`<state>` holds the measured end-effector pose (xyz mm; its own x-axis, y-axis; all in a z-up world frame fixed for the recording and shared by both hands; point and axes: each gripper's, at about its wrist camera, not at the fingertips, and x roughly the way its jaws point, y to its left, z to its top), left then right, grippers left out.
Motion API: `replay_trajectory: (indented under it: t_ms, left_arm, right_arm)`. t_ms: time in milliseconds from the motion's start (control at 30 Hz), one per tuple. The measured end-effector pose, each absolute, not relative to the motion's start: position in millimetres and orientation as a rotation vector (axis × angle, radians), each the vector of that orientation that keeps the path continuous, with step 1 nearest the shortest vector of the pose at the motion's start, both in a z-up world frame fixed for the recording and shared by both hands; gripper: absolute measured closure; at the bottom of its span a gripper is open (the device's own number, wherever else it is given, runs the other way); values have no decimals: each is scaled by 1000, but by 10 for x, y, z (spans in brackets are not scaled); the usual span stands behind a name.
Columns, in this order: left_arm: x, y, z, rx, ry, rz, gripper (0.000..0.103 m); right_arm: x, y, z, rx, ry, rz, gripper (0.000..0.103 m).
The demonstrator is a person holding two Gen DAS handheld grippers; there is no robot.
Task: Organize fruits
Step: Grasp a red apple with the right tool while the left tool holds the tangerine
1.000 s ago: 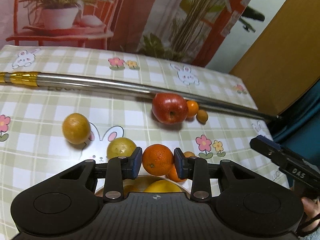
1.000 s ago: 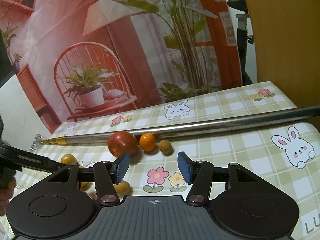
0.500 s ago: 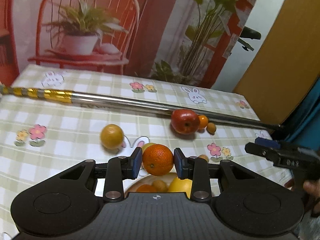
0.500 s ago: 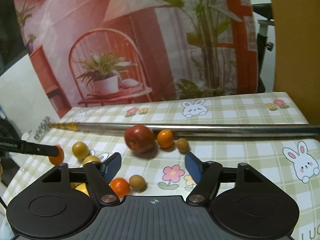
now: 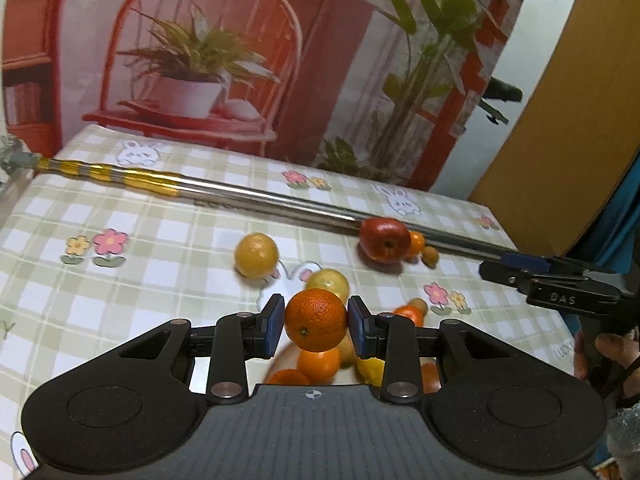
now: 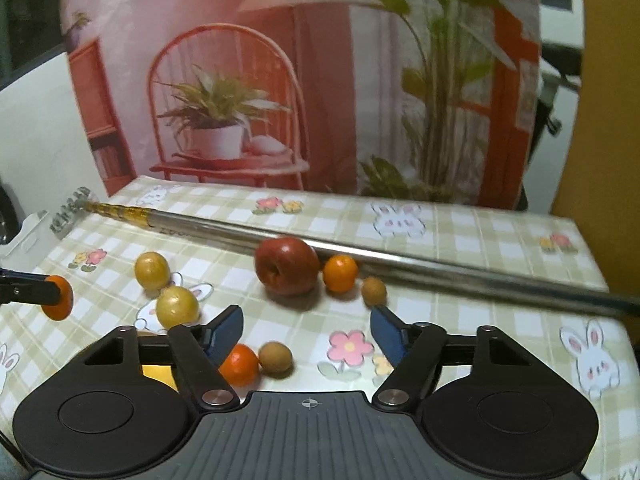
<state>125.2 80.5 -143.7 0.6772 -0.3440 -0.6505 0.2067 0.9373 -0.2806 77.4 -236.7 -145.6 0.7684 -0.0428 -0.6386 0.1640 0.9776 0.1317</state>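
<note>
**Readable markings**

On my left camera I read "DAS" on the black body of the right gripper (image 5: 560,298). The tablecloth (image 5: 562,354) edge shows "LUCKY", partly cut off. Dark lettering on the metal pole (image 6: 400,258) is too blurred to read.

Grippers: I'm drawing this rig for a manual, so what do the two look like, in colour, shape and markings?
Both match. The left gripper and right gripper have matte black bodies with a ribbed grey centre plate bearing a small crosshair mark, two round black discs, silver rivets on black linkage bars, and blue pads on the fingertips. Seen side-on, the right gripper reads "DAS" in pale letters. No cables or sleeves show.
</note>
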Motion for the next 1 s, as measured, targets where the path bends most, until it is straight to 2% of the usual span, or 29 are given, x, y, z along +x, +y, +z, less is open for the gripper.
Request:
replay_trajectory:
  t_ms: [67, 433, 633, 767, 1000]
  left_arm:
    - [1240, 850, -1419, -188, 746, -290, 67]
    - [1201, 990, -1399, -216, 702, -220, 67]
    - [1225, 1052, -1477, -247, 720, -188, 67]
    - [1237, 1107, -1511, -263, 730, -178, 67]
    - [1239, 1109, -1567, -280, 742, -185, 67]
  right_arm:
    - [783, -2344, -1415, 164, 658, -96, 45]
    - [1223, -2170, -1399, -72, 585, -9, 47]
    - [1720, -2113, -1657, -131, 654, 10, 45]
    - [1984, -2137, -1838, -107, 725, -9, 40]
    - [2283, -2092, -2102, -127, 837, -23, 41]
